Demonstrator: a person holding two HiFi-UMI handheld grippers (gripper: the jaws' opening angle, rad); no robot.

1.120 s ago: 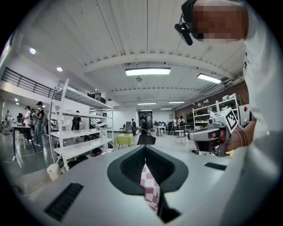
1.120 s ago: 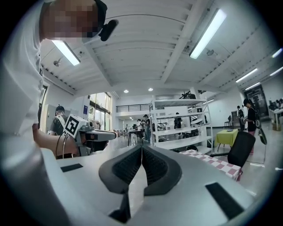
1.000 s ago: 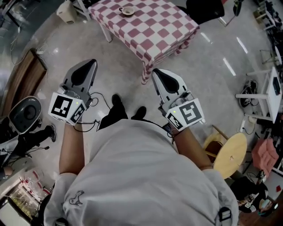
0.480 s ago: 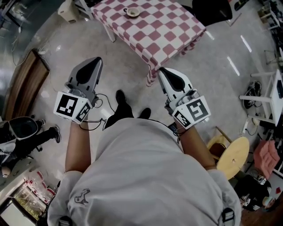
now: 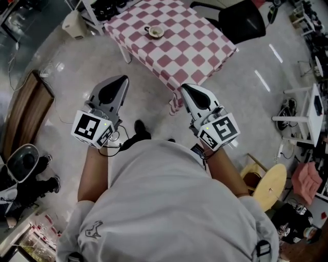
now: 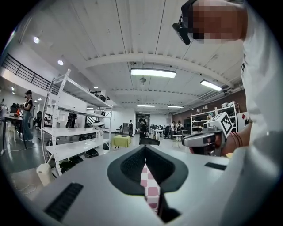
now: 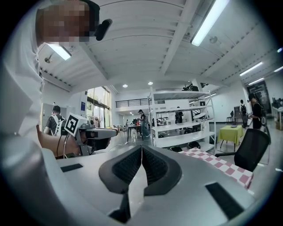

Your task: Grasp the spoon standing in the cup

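Note:
A small cup [image 5: 155,31] on a saucer stands on the far part of a table with a red-and-white checked cloth [image 5: 189,46]. The spoon in it is too small to make out. My left gripper [image 5: 124,78] is held over the floor, short of the table's near left side, jaws shut and empty. My right gripper [image 5: 182,87] hangs just before the table's near corner, also shut and empty. In the left gripper view the shut tips [image 6: 144,148] meet above a strip of checked cloth [image 6: 149,192]. In the right gripper view the tips [image 7: 141,147] are closed too.
A black office chair [image 5: 247,20] stands right of the table and white shelving [image 5: 95,9] behind it. A round wooden stool [image 5: 267,180] is at my right. A wooden board [image 5: 23,115] and a person's legs [image 5: 28,179] lie at the left. Cables trail on the floor.
The table and cup have come lower and nearer in the head view as the person steps toward them. Both grippers stay shut and have shifted slightly upward in the view.

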